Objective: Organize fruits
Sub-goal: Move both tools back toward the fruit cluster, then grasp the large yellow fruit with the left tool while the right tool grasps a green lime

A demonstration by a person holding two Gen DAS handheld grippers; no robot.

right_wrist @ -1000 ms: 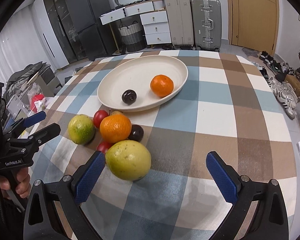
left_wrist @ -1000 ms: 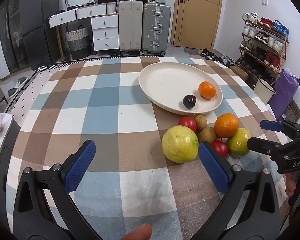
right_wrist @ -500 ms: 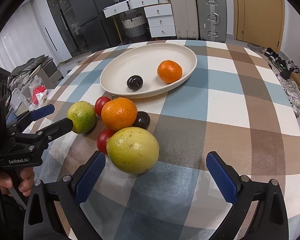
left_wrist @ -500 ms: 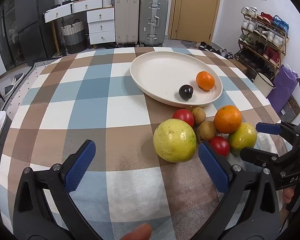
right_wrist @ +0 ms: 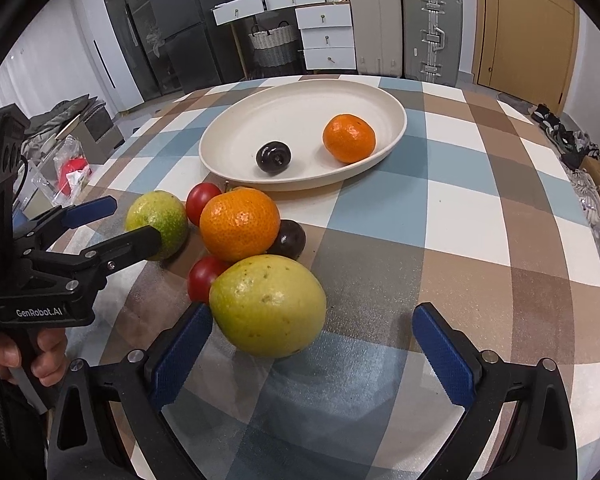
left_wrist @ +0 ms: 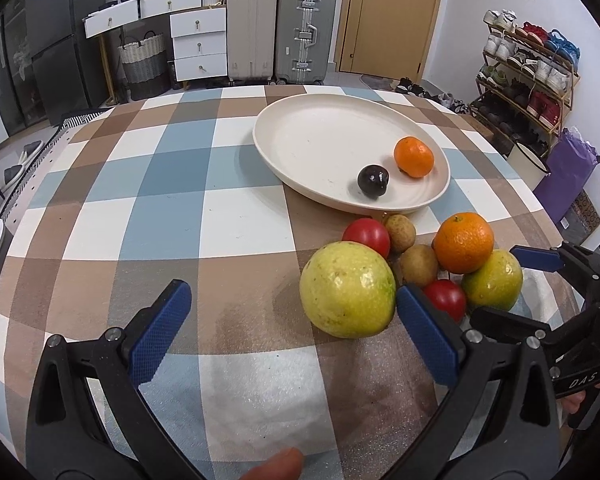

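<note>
A cream plate holds a mandarin and a dark plum. In front of it lies a pile: a big yellow-green fruit, an orange, a green citrus, tomatoes, brown fruits and a dark plum. My left gripper is open, low before the big fruit; in the right view its fingers flank the green citrus. My right gripper is open around the big fruit's near side.
The checked tablecloth covers a round table. The right gripper's body stands at the pile's right edge. Beyond the table are suitcases, drawers, a shoe rack and a door.
Both grippers have moved forward towards the fruit pile, so the fruits look larger and nearer. Both stay open. No fruit has moved.
</note>
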